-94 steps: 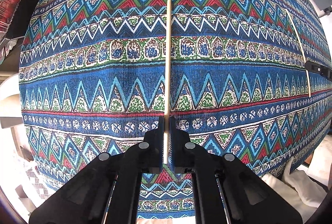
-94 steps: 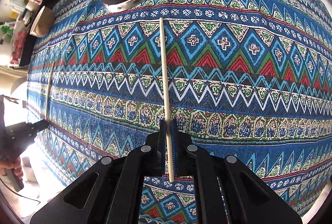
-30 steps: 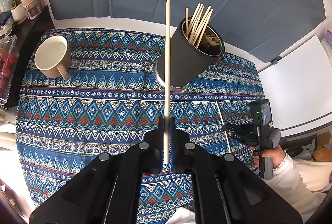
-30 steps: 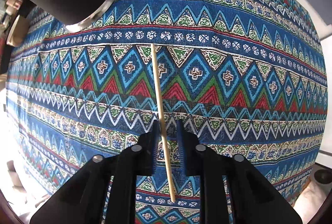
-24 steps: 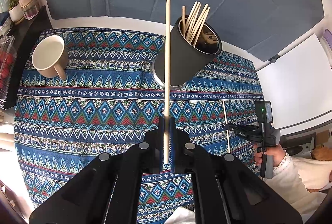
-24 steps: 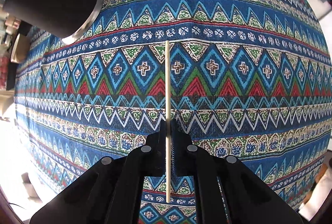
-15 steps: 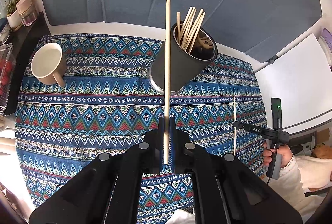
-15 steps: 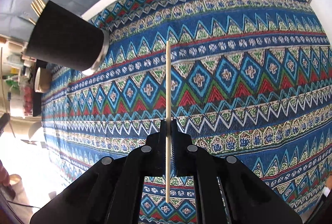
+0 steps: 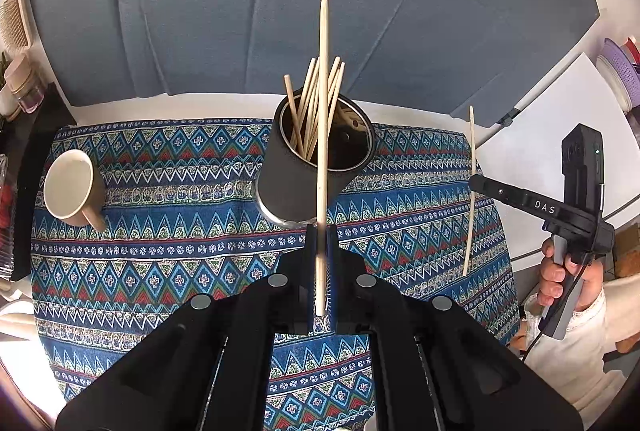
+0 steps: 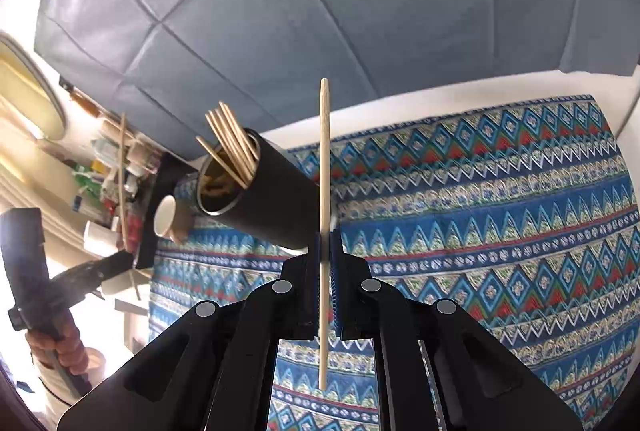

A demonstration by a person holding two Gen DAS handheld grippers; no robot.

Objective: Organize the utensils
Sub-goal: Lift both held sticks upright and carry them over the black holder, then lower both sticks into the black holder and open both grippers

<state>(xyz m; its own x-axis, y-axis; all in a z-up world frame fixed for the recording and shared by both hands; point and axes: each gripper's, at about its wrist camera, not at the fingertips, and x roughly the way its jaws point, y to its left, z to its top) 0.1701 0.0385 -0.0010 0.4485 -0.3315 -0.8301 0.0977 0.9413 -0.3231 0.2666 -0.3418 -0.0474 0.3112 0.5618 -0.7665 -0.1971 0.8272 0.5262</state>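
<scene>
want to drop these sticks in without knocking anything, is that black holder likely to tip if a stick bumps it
Possibly. The black holder is tall for its base, so a knock near the rim could rock it. The chopsticks inside lean to one side, adding some top weight. It stands on a patterned cloth, which probably grips rather than slides.

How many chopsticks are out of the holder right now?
2: one chopstick clamped in the left gripper, the other chopstick clamped in the right gripper. None visible on the tablecloth.

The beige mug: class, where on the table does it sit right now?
In the left wrist view the beige mug sits at the left end of the patterned tablecloth, well left of the black holder filled with chopsticks, handle toward the camera.
</scene>
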